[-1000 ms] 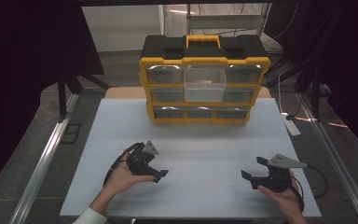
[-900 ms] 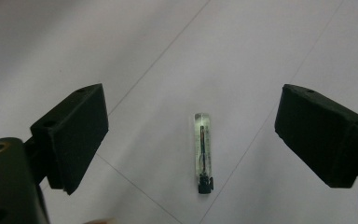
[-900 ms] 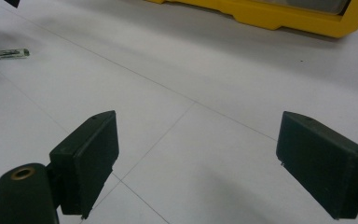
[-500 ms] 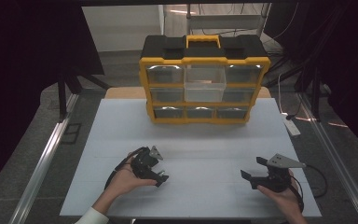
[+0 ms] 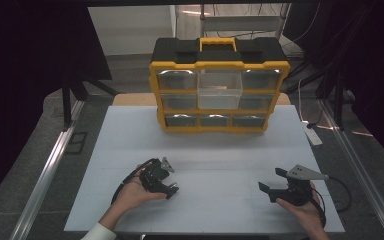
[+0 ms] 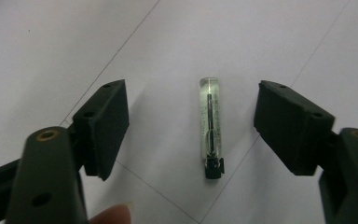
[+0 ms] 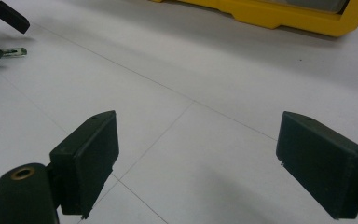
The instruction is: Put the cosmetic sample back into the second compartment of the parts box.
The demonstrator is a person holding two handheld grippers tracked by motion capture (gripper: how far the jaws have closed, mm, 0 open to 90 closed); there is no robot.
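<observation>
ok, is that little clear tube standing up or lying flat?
Lying flat. The tube rests lengthwise on the white table, black cap toward the camera, between the left tongs, whose jaws stand clear of it.

White table (image 5: 130, 135), grey floor (image 5: 35, 170), dark curtains (image 5: 30, 60) both sides, metal rails (image 5: 47, 172).

**Yellow, black and white**

The organizer case (image 5: 219, 90) has a yellow frame, black top and clear drawers. In front of it, the white table (image 5: 220, 150) carries thin grey lines, a clear black-capped tube (image 6: 211, 126) and two black grippers.
</observation>
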